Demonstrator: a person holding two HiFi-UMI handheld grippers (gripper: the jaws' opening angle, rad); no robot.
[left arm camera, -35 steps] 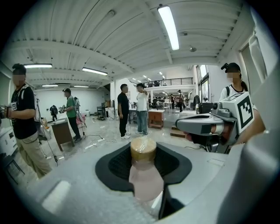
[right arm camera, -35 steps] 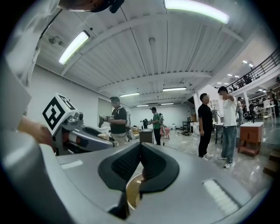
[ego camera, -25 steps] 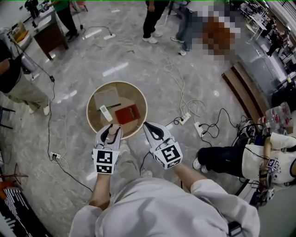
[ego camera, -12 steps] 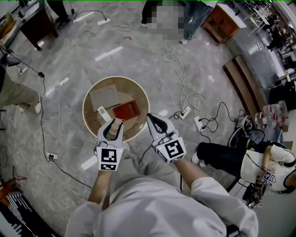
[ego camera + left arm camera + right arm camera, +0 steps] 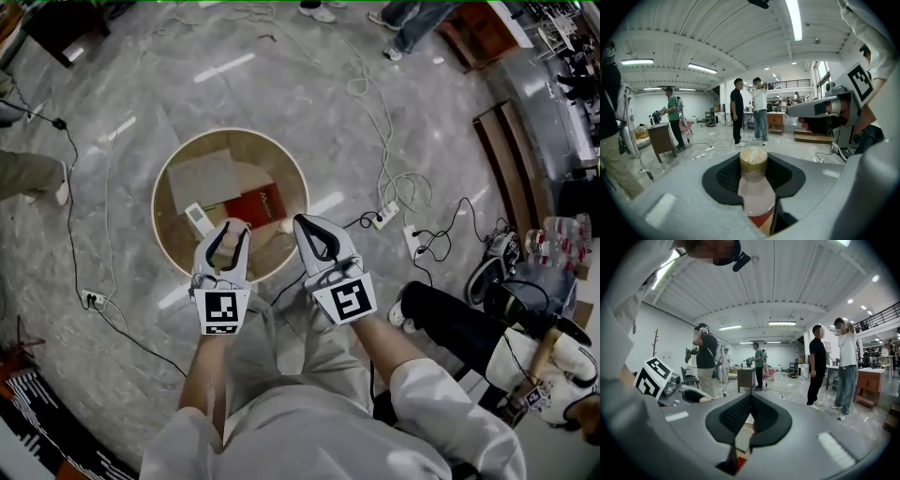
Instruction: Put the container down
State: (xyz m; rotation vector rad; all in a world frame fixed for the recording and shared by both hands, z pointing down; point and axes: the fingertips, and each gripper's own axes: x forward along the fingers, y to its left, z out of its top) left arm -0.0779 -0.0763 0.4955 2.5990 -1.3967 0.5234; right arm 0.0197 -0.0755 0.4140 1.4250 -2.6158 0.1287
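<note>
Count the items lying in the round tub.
3: beige sheet, far left; white remote, left wall; red book, middle. More may hide under the left gripper and right gripper.

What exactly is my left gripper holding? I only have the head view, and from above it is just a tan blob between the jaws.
Observer: The left gripper is shut on a small bottle with a pale pink body. The tan blob is its cap, up at the jaw tips.
Operator: Any label on it?
Observer: A red band shows low on the bottle, nearest the camera. No print can be read.
Operator: And the right gripper, anything in it?
Observer: The right gripper is shut, its pads meeting at the tips with nothing between them.
</note>
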